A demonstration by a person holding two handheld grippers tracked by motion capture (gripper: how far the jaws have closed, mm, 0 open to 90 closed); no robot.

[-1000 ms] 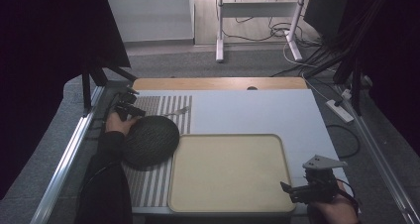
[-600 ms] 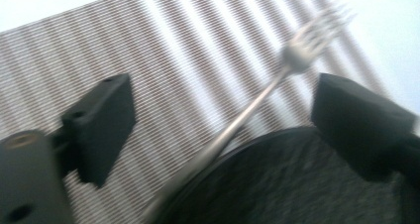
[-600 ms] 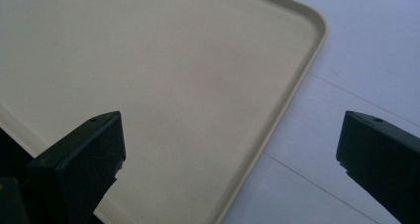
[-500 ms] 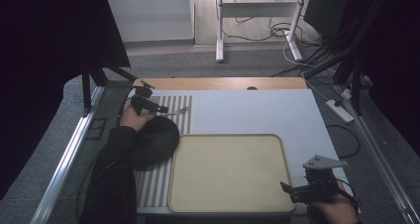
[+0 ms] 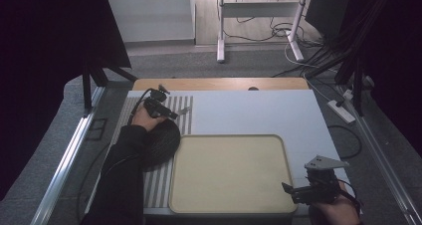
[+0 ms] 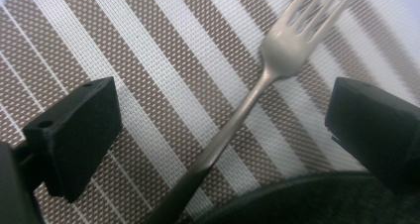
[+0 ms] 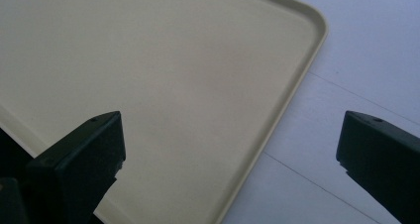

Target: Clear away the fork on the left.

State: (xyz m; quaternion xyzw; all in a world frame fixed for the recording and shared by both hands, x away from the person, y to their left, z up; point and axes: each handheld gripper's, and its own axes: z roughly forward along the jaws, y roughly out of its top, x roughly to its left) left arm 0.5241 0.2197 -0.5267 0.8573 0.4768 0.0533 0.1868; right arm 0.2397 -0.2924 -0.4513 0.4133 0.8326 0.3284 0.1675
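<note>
A silver fork lies on the brown-and-white striped placemat, its tines pointing away. My left gripper is open, one jaw on each side of the fork's handle, just above the mat. From above, the left gripper is at the far end of the placemat, beside the fork. A dark round plate sits on the mat under the forearm; its rim shows near the jaws. My right gripper is open and empty over the near right corner of the beige tray.
The beige tray is empty, with white tabletop to its right. A wooden strip runs along the table's far edge. Cables and a power strip lie on the floor at the right.
My left gripper has moved from the plate's left side forward and right along the placemat, and now straddles the fork's handle. The right gripper has stayed put.
</note>
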